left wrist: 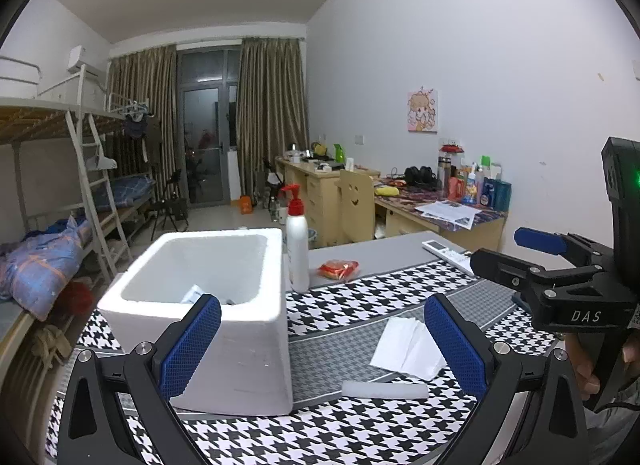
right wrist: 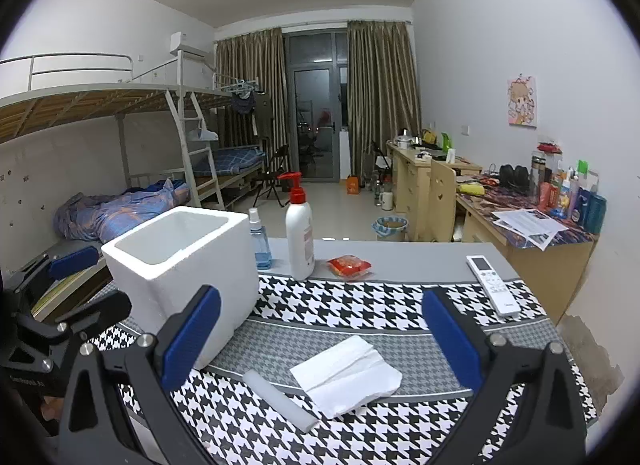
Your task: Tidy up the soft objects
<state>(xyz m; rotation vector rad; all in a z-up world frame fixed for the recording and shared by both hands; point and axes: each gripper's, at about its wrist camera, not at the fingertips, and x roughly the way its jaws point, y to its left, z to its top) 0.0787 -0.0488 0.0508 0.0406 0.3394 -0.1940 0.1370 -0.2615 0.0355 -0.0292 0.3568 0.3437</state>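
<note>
Covering the table, a houndstooth cloth (right wrist: 352, 301) carries foam box (right wrist: 180, 261), tissue (right wrist: 344, 377); bunk beds (right wrist: 100, 105) behind; both grippers (left wrist: 320, 341) (right wrist: 320, 337) gape wide, empty.

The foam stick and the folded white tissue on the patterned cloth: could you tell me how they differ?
The foam stick is a narrow rounded bar; the folded white tissue is a flat, wide sheet with creases. The stick looks translucent and smooth, the tissue opaque and slightly crumpled at its edge. Both lie loose on the houndstooth cloth, side by side, outside the foam box, and neither is gripped.
</note>
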